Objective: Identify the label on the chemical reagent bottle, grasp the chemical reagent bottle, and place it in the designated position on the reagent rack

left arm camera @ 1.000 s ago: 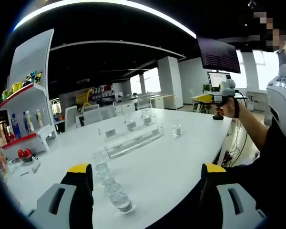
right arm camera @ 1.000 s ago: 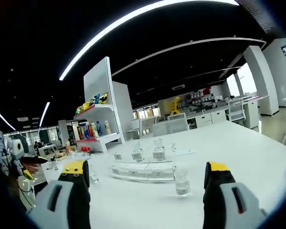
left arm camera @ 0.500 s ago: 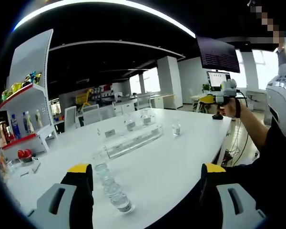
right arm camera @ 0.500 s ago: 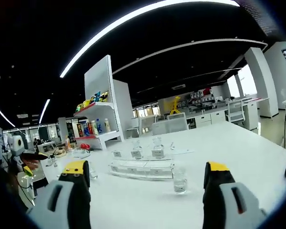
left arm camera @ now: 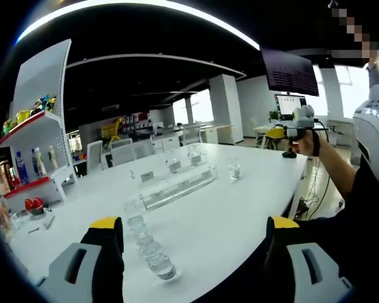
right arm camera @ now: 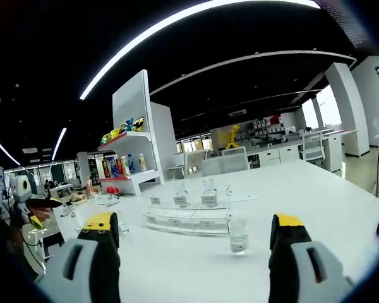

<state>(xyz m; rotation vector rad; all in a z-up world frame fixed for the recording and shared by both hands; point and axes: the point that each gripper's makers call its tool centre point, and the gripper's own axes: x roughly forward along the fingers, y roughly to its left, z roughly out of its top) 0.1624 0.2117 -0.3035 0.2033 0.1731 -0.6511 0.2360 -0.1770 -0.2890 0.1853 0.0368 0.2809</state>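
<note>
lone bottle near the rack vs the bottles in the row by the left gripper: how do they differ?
The lone bottle stands by itself just in front of the reagent rack, between the right gripper's open jaws. The row of bottles is packed in a line, apart from the rack, beside the left gripper's jaw. Both look like small clear bottles, upright on the white table.

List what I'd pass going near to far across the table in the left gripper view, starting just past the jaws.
Row of clear bottles by the left jaw → clear reagent rack holding bottles → lone bottle beyond the rack's far end → right gripper in the person's hand, past the table's far edge.
</note>
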